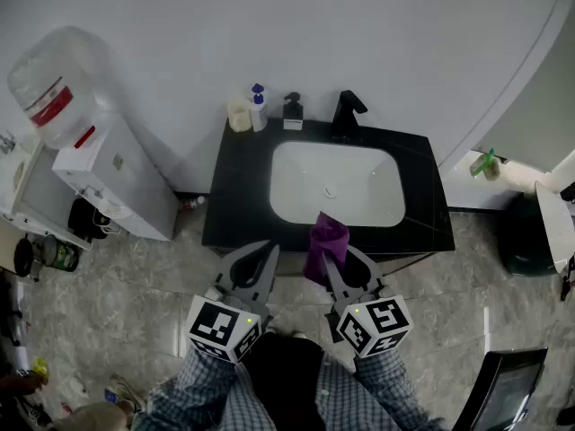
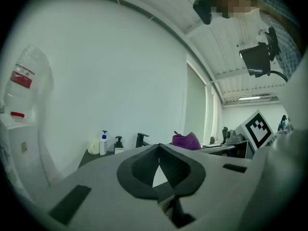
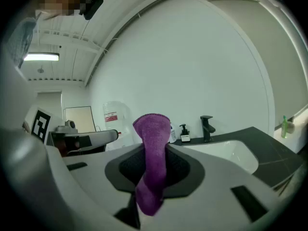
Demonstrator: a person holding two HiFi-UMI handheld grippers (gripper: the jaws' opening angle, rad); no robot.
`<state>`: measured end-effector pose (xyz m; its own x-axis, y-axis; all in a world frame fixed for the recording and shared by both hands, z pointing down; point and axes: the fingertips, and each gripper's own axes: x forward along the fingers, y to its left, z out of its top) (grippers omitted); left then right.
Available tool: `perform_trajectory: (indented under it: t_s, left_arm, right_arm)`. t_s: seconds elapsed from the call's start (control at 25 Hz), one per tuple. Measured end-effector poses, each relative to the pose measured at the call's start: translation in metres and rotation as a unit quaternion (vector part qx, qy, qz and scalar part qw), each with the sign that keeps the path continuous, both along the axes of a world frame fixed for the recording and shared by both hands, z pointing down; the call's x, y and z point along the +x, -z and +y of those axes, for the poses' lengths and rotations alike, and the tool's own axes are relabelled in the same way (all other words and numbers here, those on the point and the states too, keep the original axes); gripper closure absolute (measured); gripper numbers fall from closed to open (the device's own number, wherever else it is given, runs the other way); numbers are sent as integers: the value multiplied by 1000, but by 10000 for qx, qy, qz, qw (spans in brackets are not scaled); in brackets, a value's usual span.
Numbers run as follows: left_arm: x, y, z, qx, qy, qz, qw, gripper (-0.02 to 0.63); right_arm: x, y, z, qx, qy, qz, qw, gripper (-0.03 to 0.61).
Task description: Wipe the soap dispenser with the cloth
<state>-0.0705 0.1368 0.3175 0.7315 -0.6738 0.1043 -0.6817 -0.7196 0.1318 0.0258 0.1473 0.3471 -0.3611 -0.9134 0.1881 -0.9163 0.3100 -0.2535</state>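
The soap dispenser [image 1: 293, 111], a black pump bottle with a white label, stands at the back of the black counter [image 1: 235, 205], left of the black faucet [image 1: 346, 113]. My right gripper [image 1: 325, 245] is shut on a purple cloth [image 1: 326, 241] and hangs over the counter's front edge, well short of the dispenser. In the right gripper view the cloth [image 3: 153, 162] sticks up between the jaws, with the dispenser [image 3: 184, 134] far behind. My left gripper [image 1: 269, 251] is shut on nothing, in front of the counter. The left gripper view shows the dispenser [image 2: 118, 145] at a distance.
A white bottle with a blue pump [image 1: 258, 108] and a cream jar [image 1: 238, 115] stand left of the dispenser. The white basin [image 1: 337, 185] fills the counter's middle. A water cooler [image 1: 108, 173] stands at the left. A black bin [image 1: 526, 236] stands at the right.
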Motion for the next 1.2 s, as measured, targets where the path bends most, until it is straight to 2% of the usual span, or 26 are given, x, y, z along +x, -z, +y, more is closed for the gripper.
perform_trajectory:
  t_s: [0.8,1.2]
  left_arm:
    - [10,3,8,25,110,-1,9999,603]
    - [30,12,23,169,266,73,9995,603]
  right_arm:
    - [15,6,9,54,19,-51,10000,491]
    - [36,14,25,131,69,-35,9999,491]
